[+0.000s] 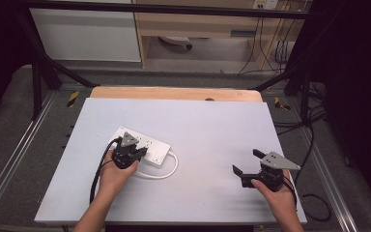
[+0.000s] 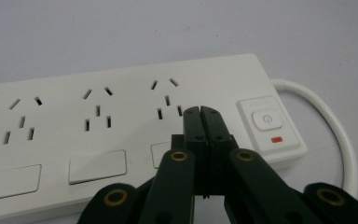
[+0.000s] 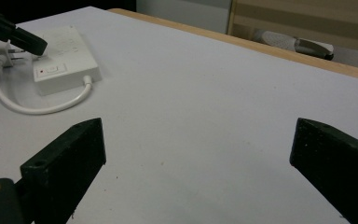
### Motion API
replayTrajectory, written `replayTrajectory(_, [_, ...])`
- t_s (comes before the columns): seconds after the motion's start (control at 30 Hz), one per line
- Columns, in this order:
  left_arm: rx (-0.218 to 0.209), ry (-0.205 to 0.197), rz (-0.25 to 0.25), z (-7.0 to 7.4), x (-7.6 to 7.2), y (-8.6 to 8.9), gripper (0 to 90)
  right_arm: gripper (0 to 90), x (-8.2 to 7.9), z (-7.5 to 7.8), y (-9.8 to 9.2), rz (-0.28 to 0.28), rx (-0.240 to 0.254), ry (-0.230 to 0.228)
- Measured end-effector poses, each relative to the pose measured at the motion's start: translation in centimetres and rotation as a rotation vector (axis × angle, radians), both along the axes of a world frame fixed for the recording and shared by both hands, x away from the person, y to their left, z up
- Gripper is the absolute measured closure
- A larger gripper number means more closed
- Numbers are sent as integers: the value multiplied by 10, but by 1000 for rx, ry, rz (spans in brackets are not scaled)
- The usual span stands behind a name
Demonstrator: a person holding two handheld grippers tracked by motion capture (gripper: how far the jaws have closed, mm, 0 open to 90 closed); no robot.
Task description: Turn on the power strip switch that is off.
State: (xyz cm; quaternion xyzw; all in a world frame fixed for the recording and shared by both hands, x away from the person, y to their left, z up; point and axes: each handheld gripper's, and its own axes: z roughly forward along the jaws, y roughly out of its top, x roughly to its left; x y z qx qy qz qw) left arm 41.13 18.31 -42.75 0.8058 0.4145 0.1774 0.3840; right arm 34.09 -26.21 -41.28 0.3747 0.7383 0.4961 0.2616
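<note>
White power strip (image 1: 142,145) lies left of centre on the pale table (image 1: 207,130), long axis running far-left to near-right. Left gripper (image 1: 142,151) sits over the strip's near-right part, jaws pressed together with nothing between them; in the left gripper view the tips (image 2: 200,122) rest over the last socket group, just left of the power switch (image 2: 266,120). Whether the tips touch the casing cannot be told. Right gripper (image 1: 247,161) is well apart, near right, jaws spread wide over bare table. Strip's white cord (image 1: 166,170) loops near-right; the plug (image 3: 4,50) is partly hidden by the left gripper.
</note>
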Motion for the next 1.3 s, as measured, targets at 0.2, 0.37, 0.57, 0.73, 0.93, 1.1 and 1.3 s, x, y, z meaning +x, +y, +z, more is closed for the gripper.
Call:
replayTrajectory(0.2, [8, 1, -1, -1, 0, 0, 899, 38, 0, 0, 0, 0, 0, 1])
replayTrajectory(0.37, [14, 2, 0, -1, 1, -1, 899, 39, 0, 0, 0, 1, 1, 1])
replayTrajectory(0.57, [18, -2, -1, -1, 0, -1, 899, 39, 0, 0, 0, 1, 0, 1])
replayTrajectory(0.73, [21, -2, -2, -2, 0, -1, 898, 38, 0, 0, 0, 0, 1, 1])
replayTrajectory(0.93, [24, -3, -1, -2, 0, -2, 899, 39, 0, 0, 0, 0, 1, 3])
replayTrajectory(1.1, [29, -5, 0, -2, -1, -2, 899, 38, 0, 0, 1, 0, -1, 2])
replayTrajectory(1.3, [31, -2, -1, -1, -1, -2, 899, 38, 0, 0, 1, 0, 0, 4])
